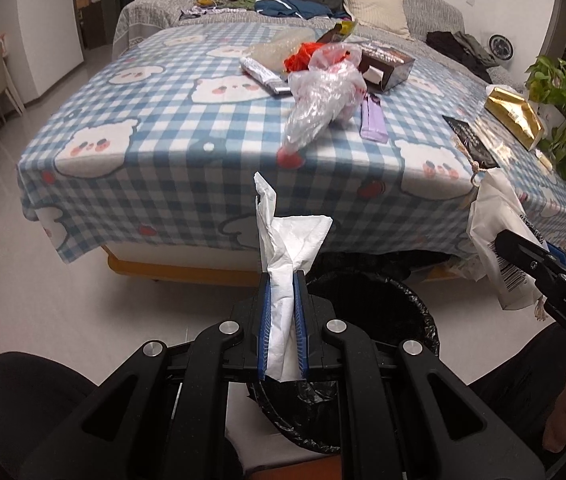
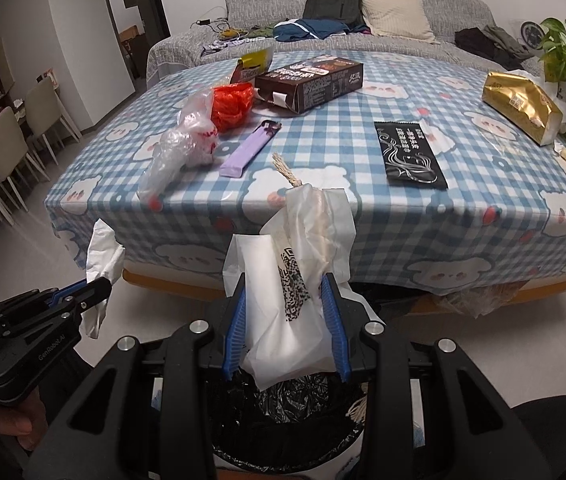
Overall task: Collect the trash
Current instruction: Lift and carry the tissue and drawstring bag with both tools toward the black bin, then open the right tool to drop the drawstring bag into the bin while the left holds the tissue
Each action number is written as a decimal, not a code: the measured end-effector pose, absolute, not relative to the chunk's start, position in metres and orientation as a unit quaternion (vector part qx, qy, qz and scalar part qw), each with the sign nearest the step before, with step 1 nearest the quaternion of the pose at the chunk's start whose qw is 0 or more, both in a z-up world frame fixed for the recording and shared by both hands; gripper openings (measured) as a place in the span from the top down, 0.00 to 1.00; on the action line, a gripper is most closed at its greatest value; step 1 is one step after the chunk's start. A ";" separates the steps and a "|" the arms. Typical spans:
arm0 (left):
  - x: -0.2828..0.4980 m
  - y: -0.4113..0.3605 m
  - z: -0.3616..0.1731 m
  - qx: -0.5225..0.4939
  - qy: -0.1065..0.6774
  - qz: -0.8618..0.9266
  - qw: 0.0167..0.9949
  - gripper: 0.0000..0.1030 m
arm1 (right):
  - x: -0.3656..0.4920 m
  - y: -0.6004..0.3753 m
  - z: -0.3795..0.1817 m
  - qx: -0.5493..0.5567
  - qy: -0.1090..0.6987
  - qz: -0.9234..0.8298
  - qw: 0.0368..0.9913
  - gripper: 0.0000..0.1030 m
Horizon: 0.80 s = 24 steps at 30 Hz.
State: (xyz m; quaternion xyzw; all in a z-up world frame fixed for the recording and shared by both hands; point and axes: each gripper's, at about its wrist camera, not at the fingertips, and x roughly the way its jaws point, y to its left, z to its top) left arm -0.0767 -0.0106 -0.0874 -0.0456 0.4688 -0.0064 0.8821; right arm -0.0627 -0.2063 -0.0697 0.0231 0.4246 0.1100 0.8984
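A table (image 2: 323, 216) stands ahead, with a sofa (image 2: 363, 12) behind it. On the table, a crumpled plastic bag (image 2: 187, 140) lies at left, a flat pack (image 2: 249, 150) just right of it, a box (image 2: 311, 82) behind them, and a foil bag (image 2: 523, 106) at far right. A lined bin (image 2: 287, 412) sits on the floor before the table. Above the bin, the left gripper (image 1: 283, 280) holds a tissue (image 1: 287, 248) and the right gripper (image 2: 285, 284) a paper bag (image 2: 299, 280).

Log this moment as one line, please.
left gripper: shut on tissue | right gripper: shut on white bag | both above bin
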 end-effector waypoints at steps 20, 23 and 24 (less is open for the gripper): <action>-0.069 -0.011 -0.151 -0.059 0.504 -0.007 0.862 0.90 | -0.062 -0.196 -0.131 0.018 0.479 0.108 0.871 0.67; -0.065 -0.012 -0.162 -0.062 0.509 -0.011 0.859 0.90 | -0.060 -0.192 -0.145 0.016 0.490 0.112 0.864 0.67; -0.064 -0.012 -0.165 -0.062 0.508 -0.012 0.859 0.90 | -0.060 -0.191 -0.149 0.014 0.494 0.113 0.862 0.67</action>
